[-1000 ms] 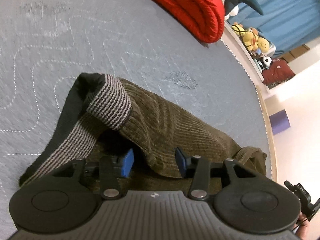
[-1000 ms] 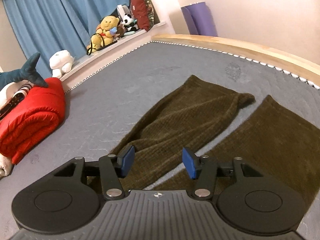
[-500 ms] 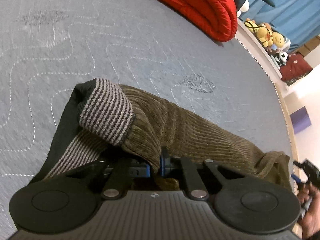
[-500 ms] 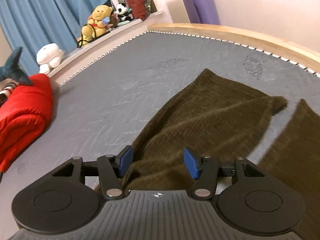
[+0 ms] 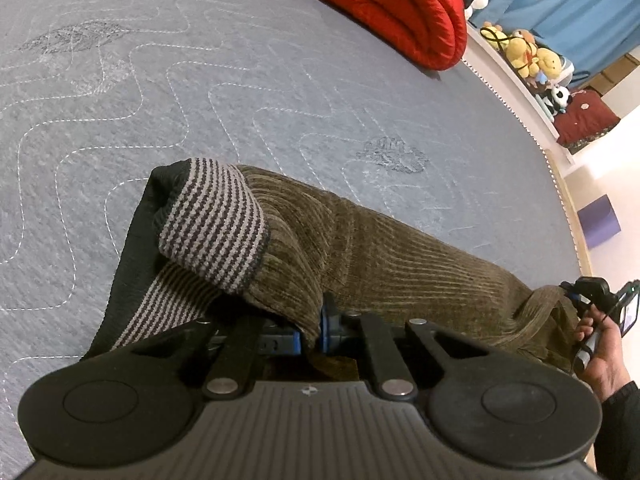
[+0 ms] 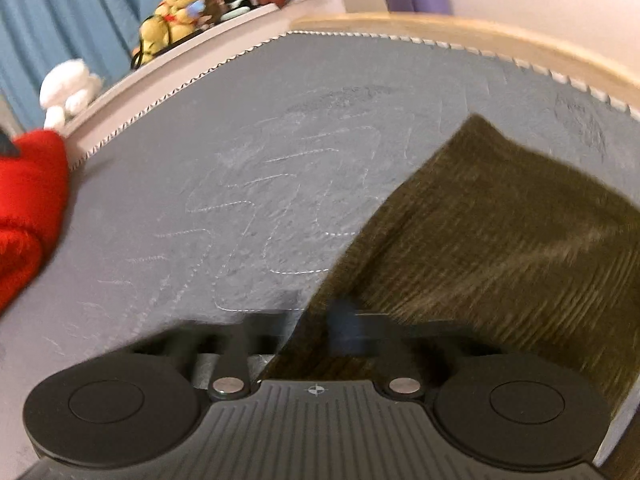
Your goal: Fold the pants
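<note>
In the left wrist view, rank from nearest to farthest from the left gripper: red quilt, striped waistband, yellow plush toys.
1. Striped waistband, just ahead of the left gripper, slightly left.
2. Red quilt, across the mattress, top centre.
3. Yellow plush toys, on the ledge beyond the quilt, upper right.

Left tongs (image 5: 311, 334) point steeply down, blue pads pinched tight on a fold of the pants (image 5: 360, 248); they closed within the last second, cloth caught between them. Right tongs (image 6: 320, 332) also angle down, badly blurred, and their jaws have just been closing too, with the edge of the pants' leg between them. From the left view, the right hand (image 5: 600, 344) shows at the frame's edge, dark sleeve at the wrist, wrapped round its grip.
</note>
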`<state>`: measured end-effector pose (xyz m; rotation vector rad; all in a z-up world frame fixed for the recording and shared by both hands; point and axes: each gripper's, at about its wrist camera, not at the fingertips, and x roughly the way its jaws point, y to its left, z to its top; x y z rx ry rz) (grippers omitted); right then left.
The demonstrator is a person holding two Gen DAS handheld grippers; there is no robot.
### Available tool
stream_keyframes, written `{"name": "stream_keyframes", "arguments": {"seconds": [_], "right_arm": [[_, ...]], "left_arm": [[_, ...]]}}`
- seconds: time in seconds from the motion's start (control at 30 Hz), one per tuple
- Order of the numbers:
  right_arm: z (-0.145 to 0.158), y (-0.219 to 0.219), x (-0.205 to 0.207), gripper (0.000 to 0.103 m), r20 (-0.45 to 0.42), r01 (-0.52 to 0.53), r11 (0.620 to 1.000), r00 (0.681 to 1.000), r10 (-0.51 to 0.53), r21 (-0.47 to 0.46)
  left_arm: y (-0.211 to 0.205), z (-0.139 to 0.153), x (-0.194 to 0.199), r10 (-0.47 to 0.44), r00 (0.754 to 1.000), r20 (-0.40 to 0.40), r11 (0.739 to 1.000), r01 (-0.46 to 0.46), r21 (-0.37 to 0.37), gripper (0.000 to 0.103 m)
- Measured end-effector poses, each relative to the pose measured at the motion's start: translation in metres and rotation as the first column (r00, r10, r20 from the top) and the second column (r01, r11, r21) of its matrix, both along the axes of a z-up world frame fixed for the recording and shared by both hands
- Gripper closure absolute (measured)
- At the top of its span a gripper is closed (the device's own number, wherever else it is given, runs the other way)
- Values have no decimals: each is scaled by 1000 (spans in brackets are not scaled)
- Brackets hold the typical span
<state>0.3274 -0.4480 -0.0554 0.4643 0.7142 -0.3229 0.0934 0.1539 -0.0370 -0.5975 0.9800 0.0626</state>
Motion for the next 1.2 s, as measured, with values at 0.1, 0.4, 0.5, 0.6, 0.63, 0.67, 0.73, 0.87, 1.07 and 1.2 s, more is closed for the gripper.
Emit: {"name": "stream_keyframes", "arguments": {"seconds": [0.1,0.4,0.5,0.6,0.63,0.67,0.73,0.87,1.07,1.2], "right_arm": [[14,-2,-22,96,50,38,999,998,-37,-19],[90,-36,-175,96,199,140,990,970,-142,27],[103,-42,-230,96,229,155,987,960,-161,44],[108,-45,-284,96,259,170,983,948,-182,67],[107,-47,-297,97,264,173,982,946,-187,75],[106,-49,-309,97,264,174,981,946,-190,82],[100,-53,-332,97,253,162,983,950,-180,90],[73,-63,-359,96,186,114,988,974,-132,104],[33,-83,-360,96,44,56,980,997,-65,191],[15,-92,-360,90,-5,86,967,996,-88,240]], "left_arm": [[2,7,-3,0,999,33,1000,0,2,94],[11,25,-32,55,990,129,998,-55,-11,94],[16,31,-45,78,987,142,997,-76,-17,94],[20,38,-58,82,984,160,997,-80,-24,95],[21,40,-62,82,983,162,997,-79,-26,95],[22,42,-65,80,983,163,997,-77,-24,95],[24,44,-69,72,986,153,997,-71,-14,95],[29,38,-74,60,993,103,998,-59,-11,94],[27,24,-73,41,999,36,999,-42,20,94],[35,18,-71,72,997,10,997,-72,-21,88]]}}
